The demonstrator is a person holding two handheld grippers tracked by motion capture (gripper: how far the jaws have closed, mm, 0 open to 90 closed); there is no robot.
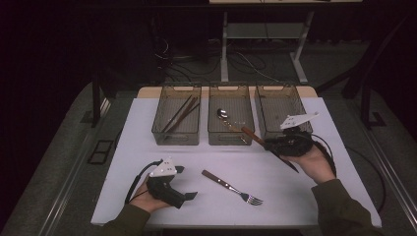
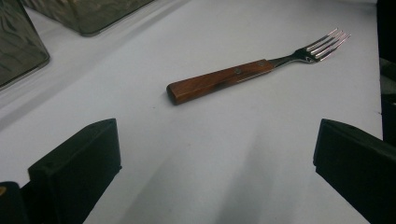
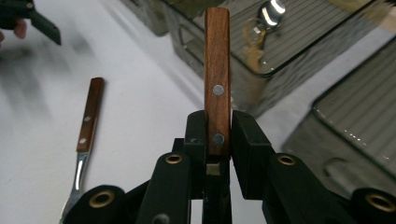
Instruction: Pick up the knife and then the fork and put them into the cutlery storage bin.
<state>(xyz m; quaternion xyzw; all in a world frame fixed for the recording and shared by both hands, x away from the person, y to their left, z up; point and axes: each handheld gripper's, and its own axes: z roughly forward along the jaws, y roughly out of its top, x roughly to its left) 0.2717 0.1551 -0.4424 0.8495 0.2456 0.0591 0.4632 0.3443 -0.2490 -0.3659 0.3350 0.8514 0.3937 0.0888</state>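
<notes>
**Wood-handled utensil clamped in right tongs**

Wooden handle, riveted, gripped between the closed jaws of the right gripper (image 3: pixel 218 140); the held utensil (image 1: pixel 252 134) juts toward the middle bin (image 1: pixel 230 138), its far end hidden behind the hand, so its type cannot be told. Left gripper (image 2: pixel 215 158): jaws wide apart, holding nothing, low over the white table (image 1: pixel 147 162). Fork (image 2: pixel 243 74), wood-handled, lies flat on the table ahead of the left jaws, untouched. Spoon (image 1: pixel 222 113) in the middle bin; chopsticks (image 1: pixel 181 114) in the left bin (image 1: pixel 172 139). Right bin (image 1: pixel 270 110) beside the right hand.
</notes>
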